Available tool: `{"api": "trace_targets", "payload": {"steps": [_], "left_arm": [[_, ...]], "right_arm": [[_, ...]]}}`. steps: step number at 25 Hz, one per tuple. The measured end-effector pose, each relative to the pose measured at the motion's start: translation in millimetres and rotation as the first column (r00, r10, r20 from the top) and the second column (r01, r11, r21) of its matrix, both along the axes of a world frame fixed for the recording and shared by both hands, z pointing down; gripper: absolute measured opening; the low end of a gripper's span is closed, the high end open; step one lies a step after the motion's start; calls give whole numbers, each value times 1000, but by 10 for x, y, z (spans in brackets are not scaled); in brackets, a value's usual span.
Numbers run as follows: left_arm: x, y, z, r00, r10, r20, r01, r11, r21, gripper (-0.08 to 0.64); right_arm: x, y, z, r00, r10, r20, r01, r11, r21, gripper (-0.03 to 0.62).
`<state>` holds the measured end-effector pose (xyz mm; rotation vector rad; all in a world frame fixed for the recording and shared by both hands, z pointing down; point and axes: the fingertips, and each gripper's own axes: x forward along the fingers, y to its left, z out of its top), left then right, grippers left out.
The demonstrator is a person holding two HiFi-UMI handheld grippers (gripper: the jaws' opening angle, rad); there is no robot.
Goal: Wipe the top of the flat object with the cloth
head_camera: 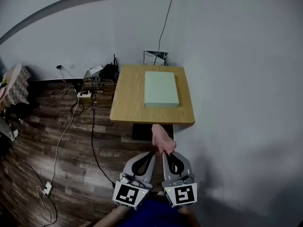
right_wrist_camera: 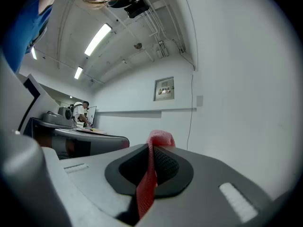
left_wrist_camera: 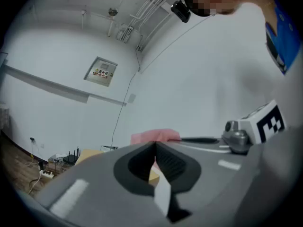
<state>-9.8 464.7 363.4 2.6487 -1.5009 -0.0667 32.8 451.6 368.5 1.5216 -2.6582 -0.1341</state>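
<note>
A pale green flat object [head_camera: 161, 89] lies on a small wooden table [head_camera: 127, 105] ahead of me, well beyond both grippers. My right gripper [head_camera: 166, 154] is shut on a pink cloth [head_camera: 161, 137], which sticks out past its tips toward the table. In the right gripper view the cloth [right_wrist_camera: 149, 176] runs as a thin pink strip between the closed jaws of the right gripper [right_wrist_camera: 151, 148]. My left gripper [head_camera: 152, 154] sits right beside it, shut with nothing between its jaws. The left gripper view shows the left gripper [left_wrist_camera: 155, 146] closed and the cloth [left_wrist_camera: 154, 136] just past it.
The table stands against a white wall [head_camera: 236, 89] on the right. Cables and a power strip [head_camera: 84, 94] trail over the dark wooden floor [head_camera: 57, 141] at the left. A low stand with a router [head_camera: 108, 72] sits beside the table. Clutter [head_camera: 14, 86] lies at the far left.
</note>
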Motion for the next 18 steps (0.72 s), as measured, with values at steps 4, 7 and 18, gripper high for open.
{"api": "trace_targets", "payload": {"steps": [4,7,18], "left_arm": [[-82,-65,15,1000,5,-9,-5,1000,8,3],[-158,-96,-9,1000,21,-18,-21,999,25,3],[-202,-360,151,996,72,-48,-73,997,-16,3]], "right_arm": [[-78,-44,-12,997,-5,72,6,1000,-7,14],[-97,-88,-17,997,14,81,-14,1000,-1,15],[-57,-430,53,992,89,90,-88,996,-16,15]]}}
